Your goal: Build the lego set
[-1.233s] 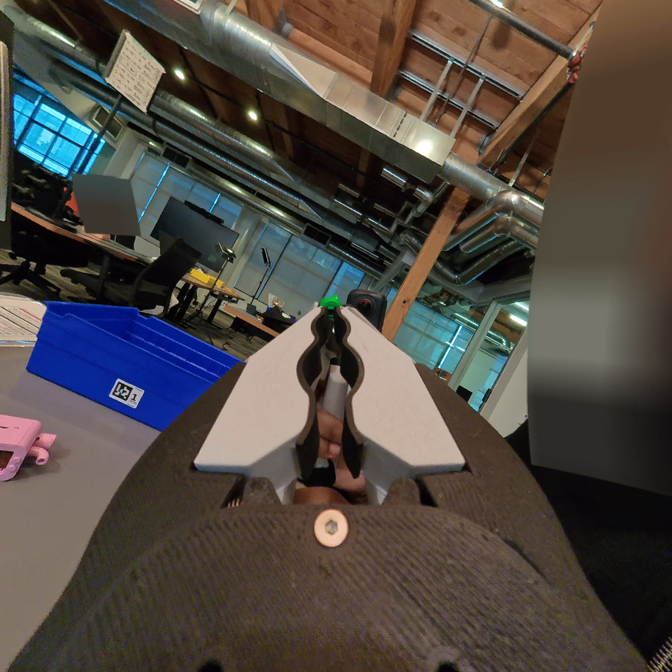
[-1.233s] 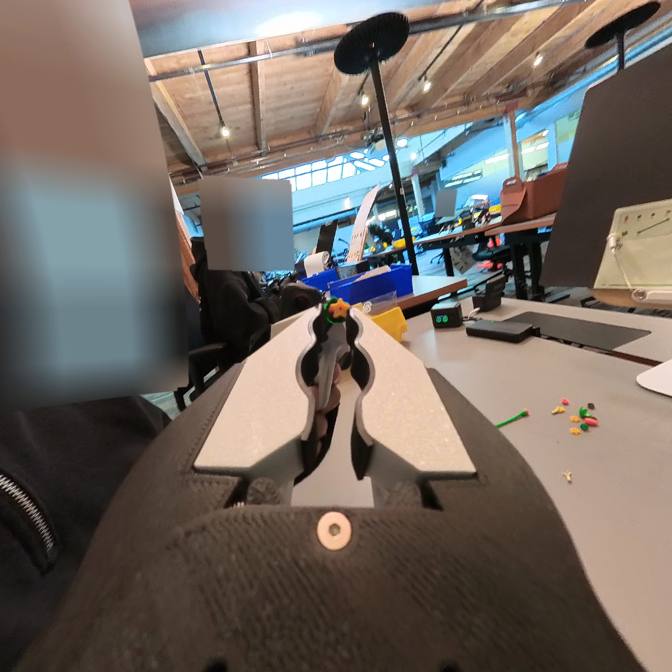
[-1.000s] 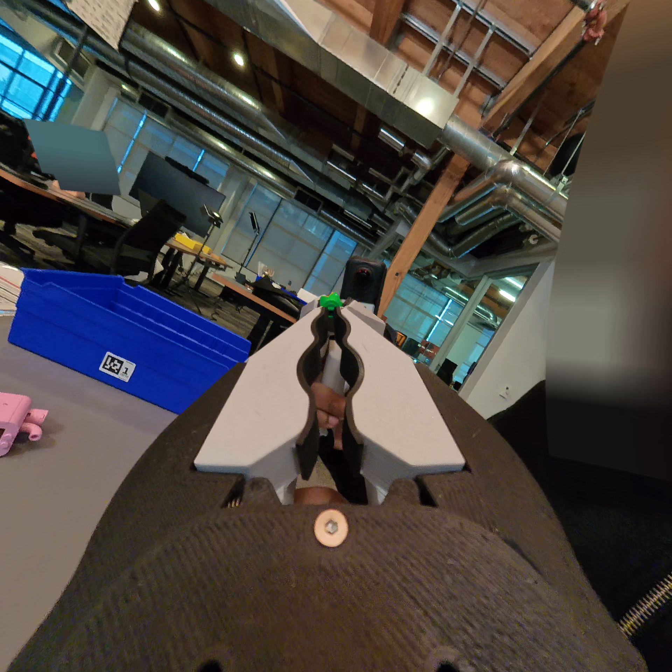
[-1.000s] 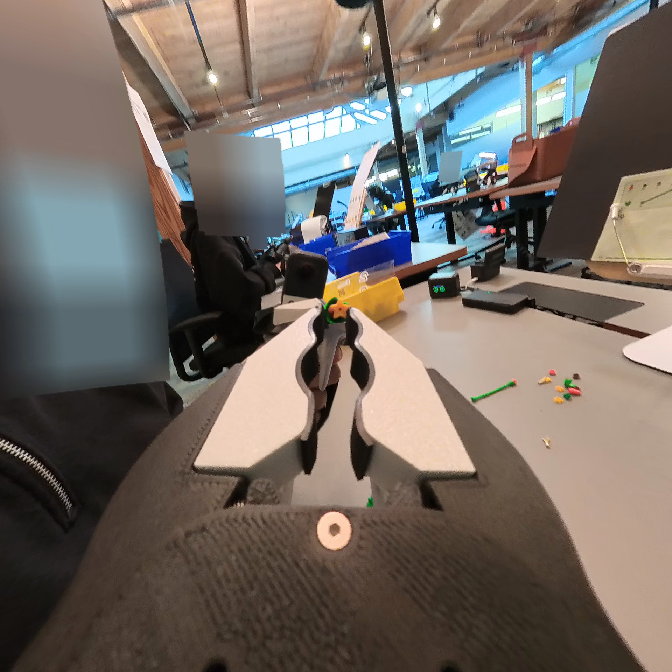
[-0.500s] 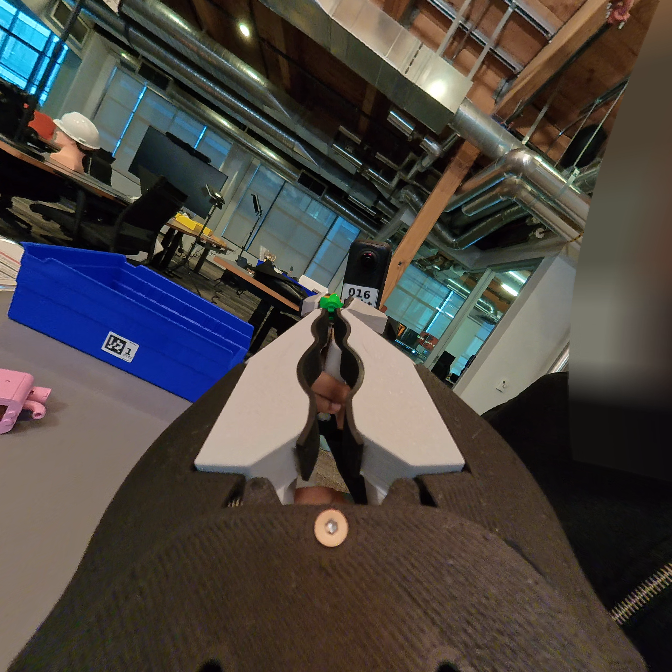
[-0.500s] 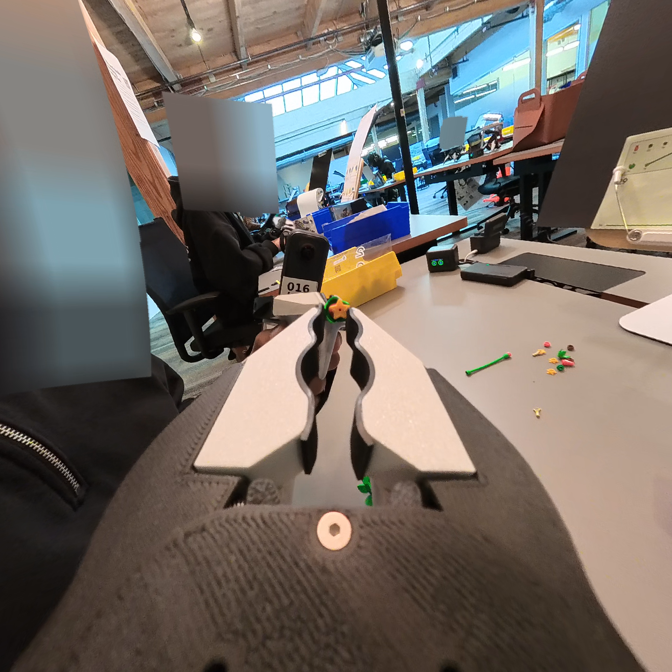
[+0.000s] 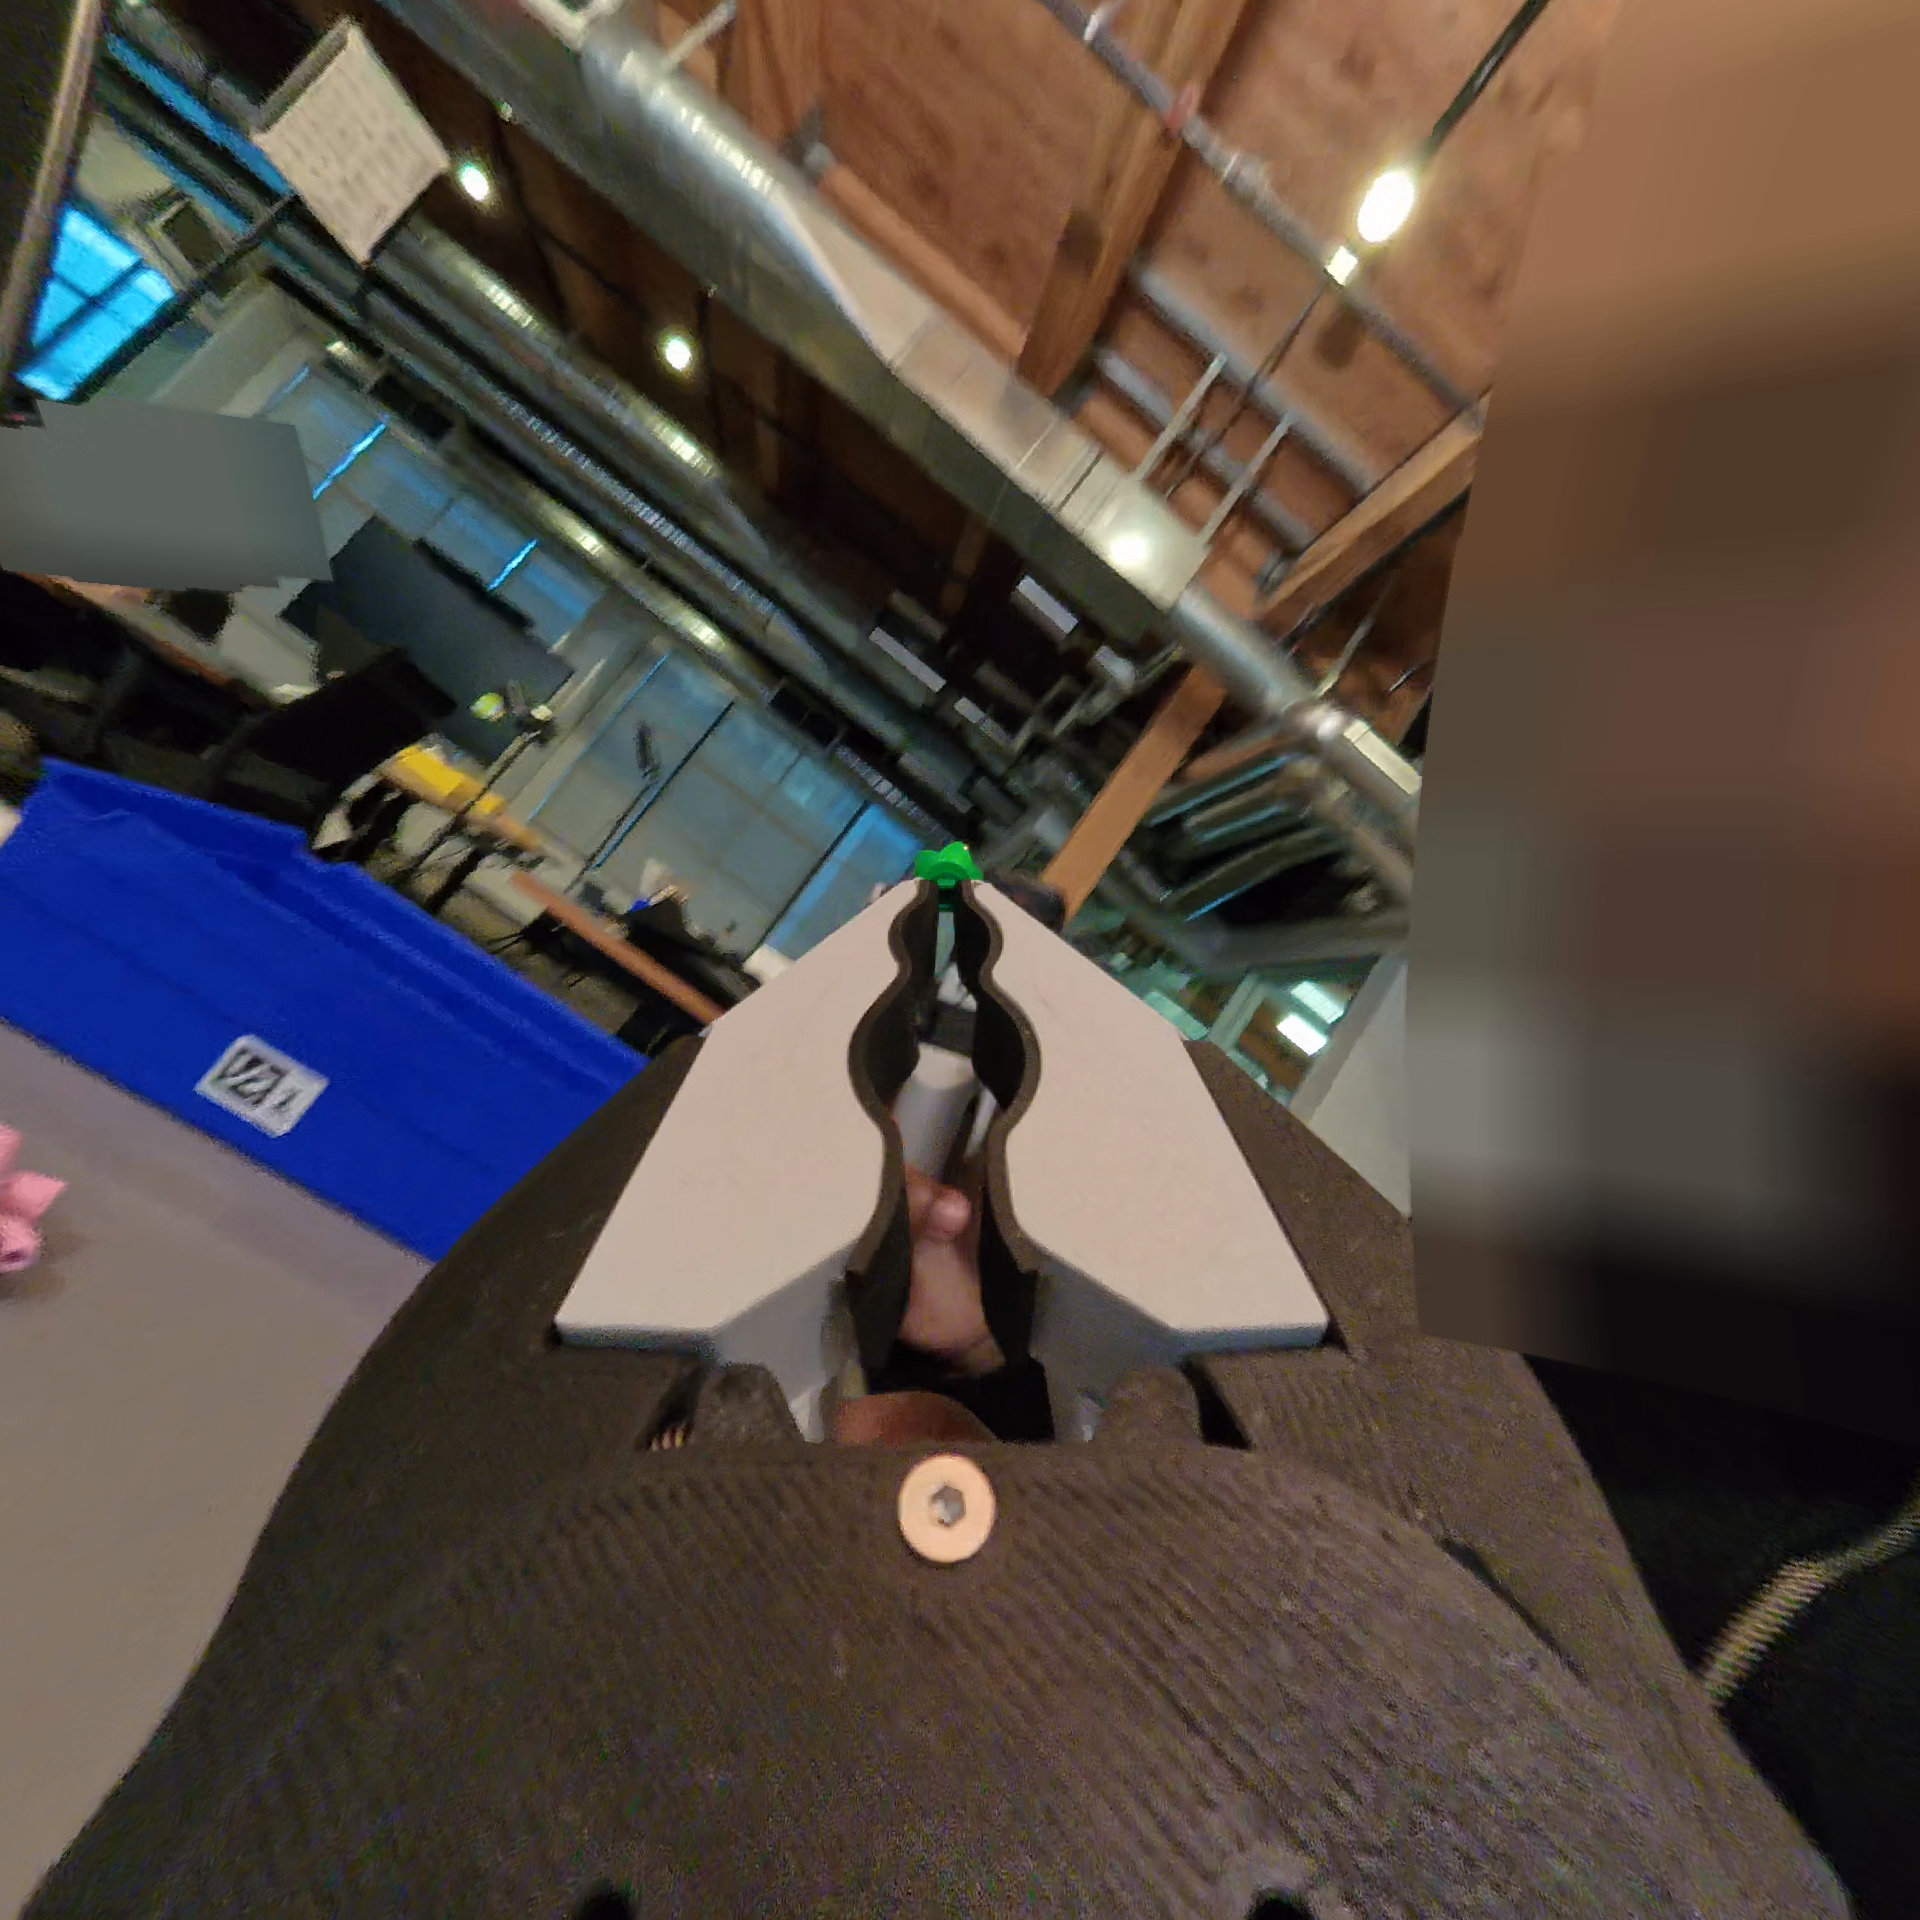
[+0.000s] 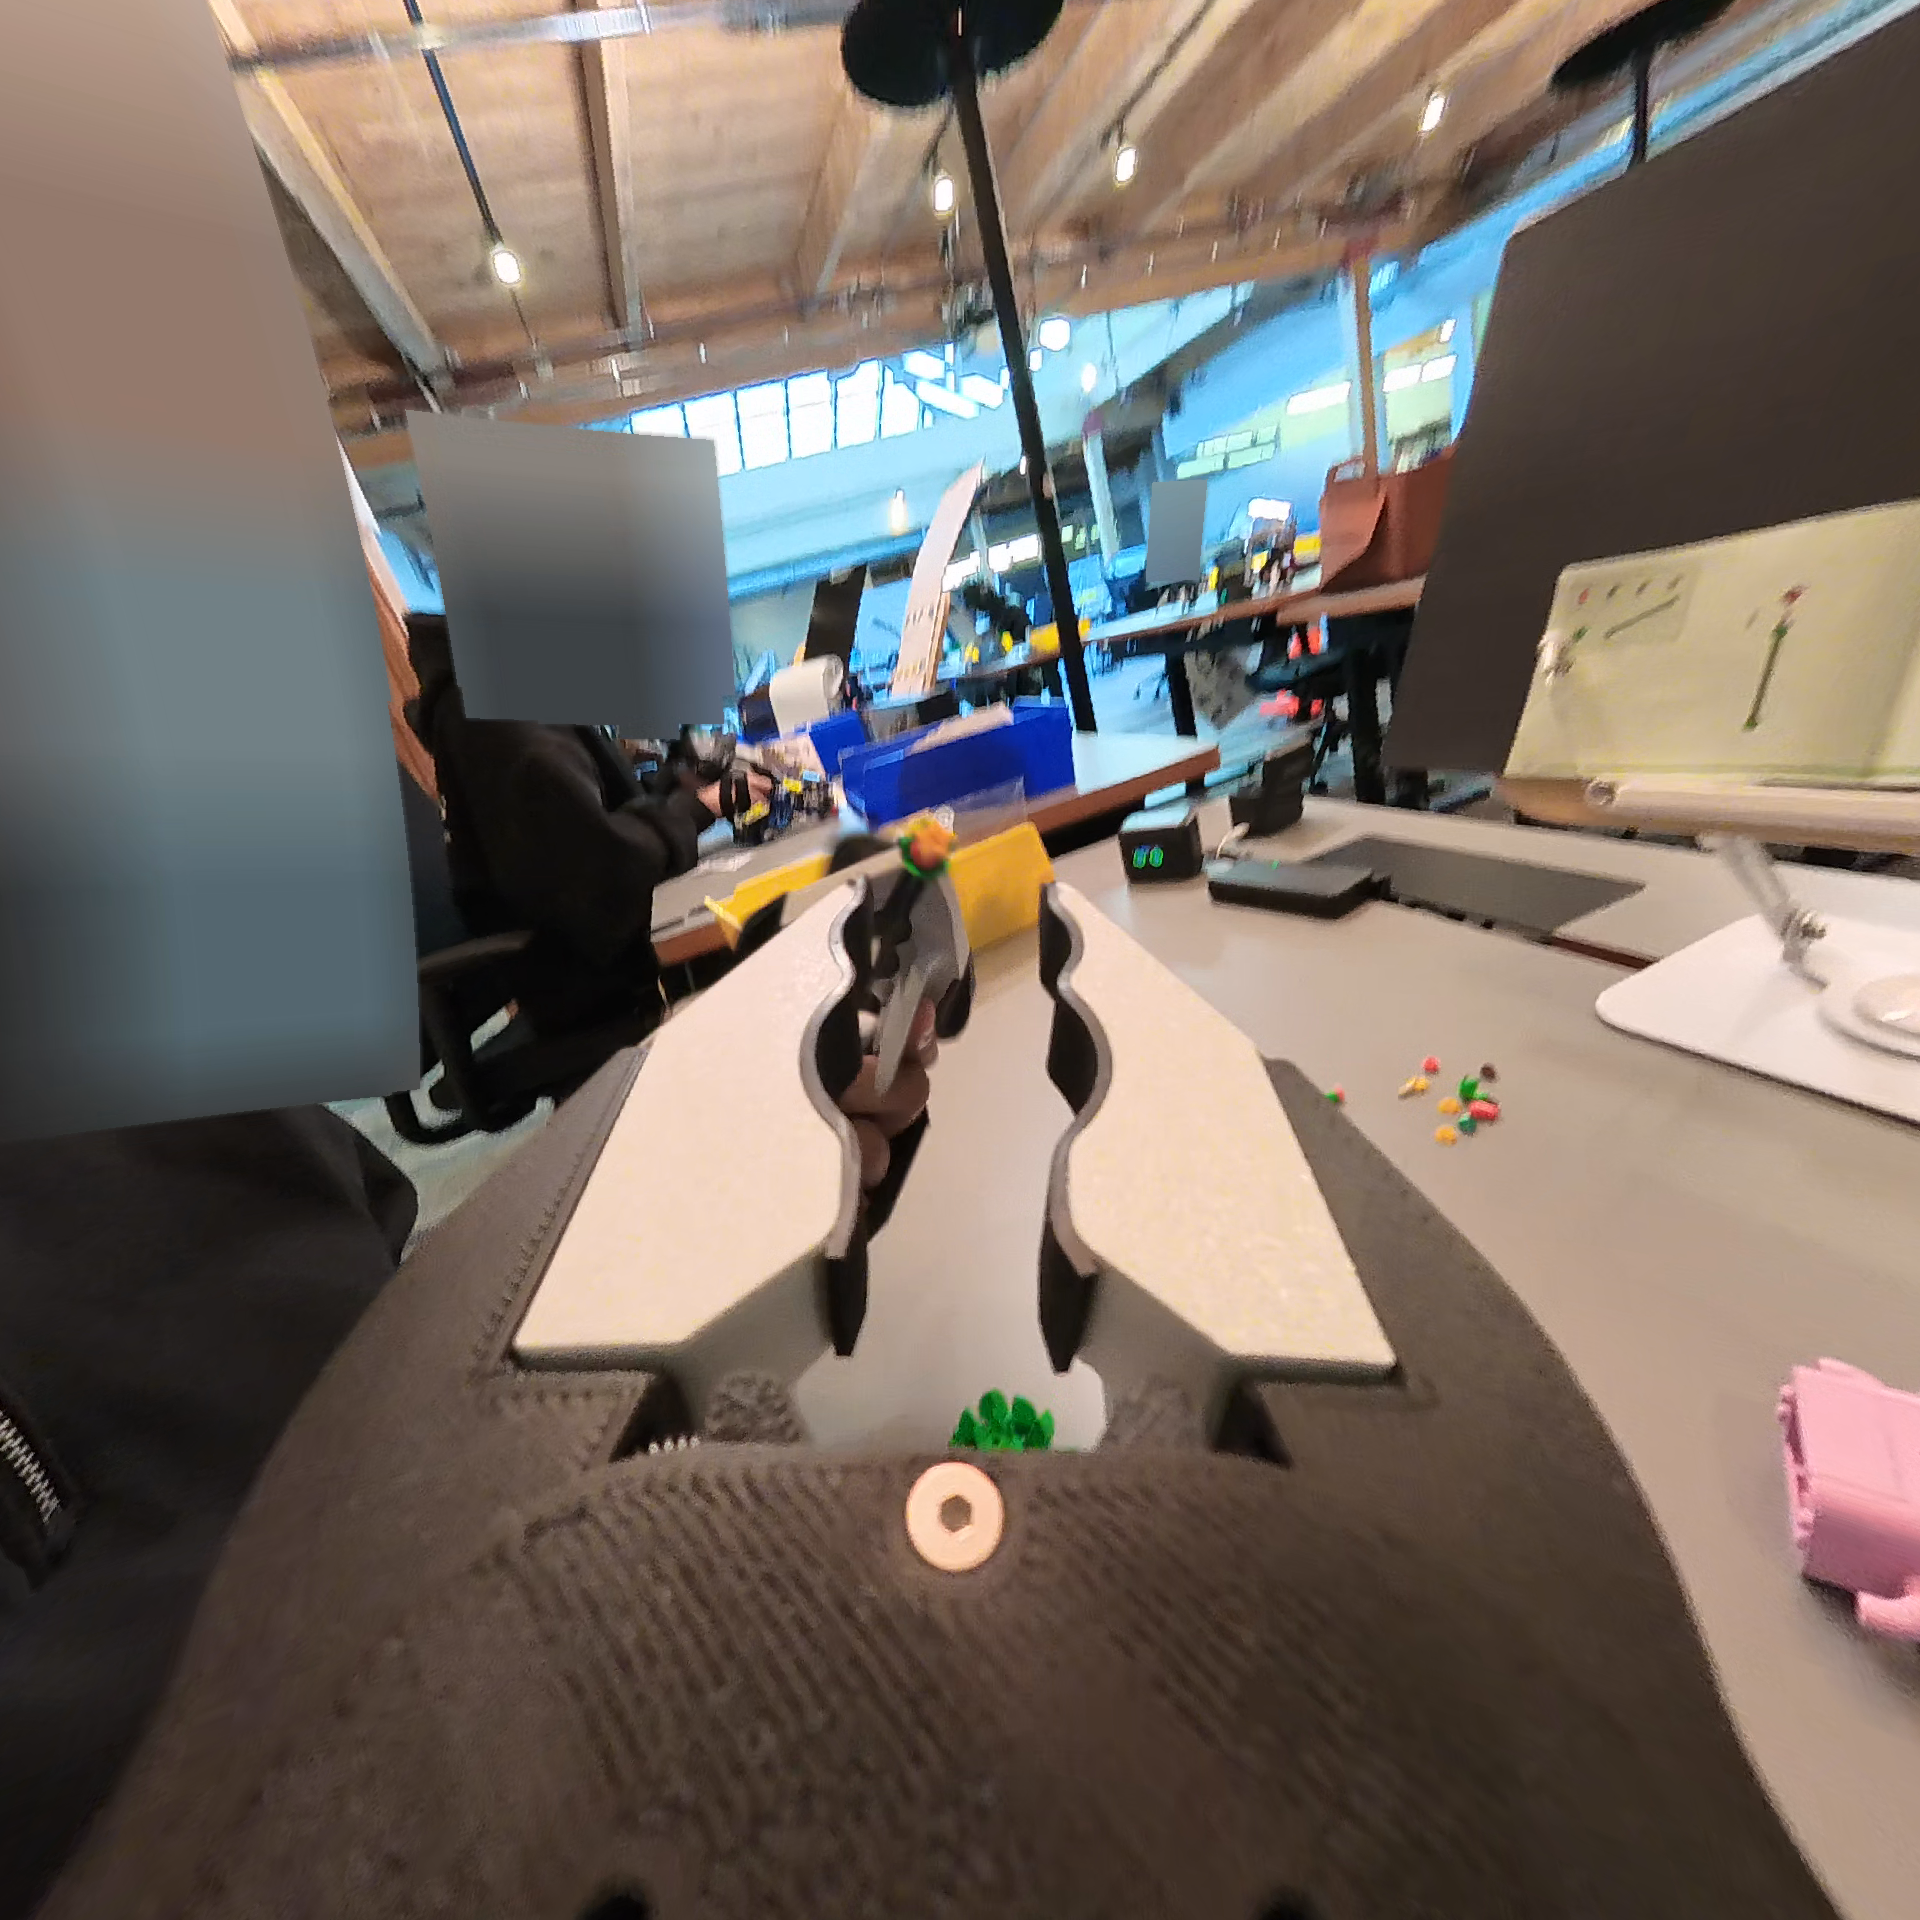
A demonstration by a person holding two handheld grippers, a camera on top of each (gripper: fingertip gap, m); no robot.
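Note:
My left gripper (image 7: 943,896) is shut on a small green lego piece (image 7: 943,864) that sticks out above its tips. It points up and away from the table. In the right wrist view this gripper shows between my right fingers, with an orange and green flower piece (image 8: 925,844) on its tip. My right gripper (image 8: 954,896) is open and empty, its jaws wide on either side of the left gripper. A green leafy piece (image 8: 1003,1423) lies on the table under the right gripper. A hand shows behind the jaws in both views.
Several small loose pieces (image 8: 1460,1101) lie on the grey table (image 8: 1558,1195). A pink lego part (image 8: 1849,1496) lies at the right and also shows in the left wrist view (image 7: 21,1216). There are also a blue bin (image 7: 260,997), a yellow bin (image 8: 997,868) and an instruction booklet on a stand (image 8: 1714,665).
My right gripper has opened and let go of the flower piece, which stays on the tip of the left gripper. Both views have tilted a little.

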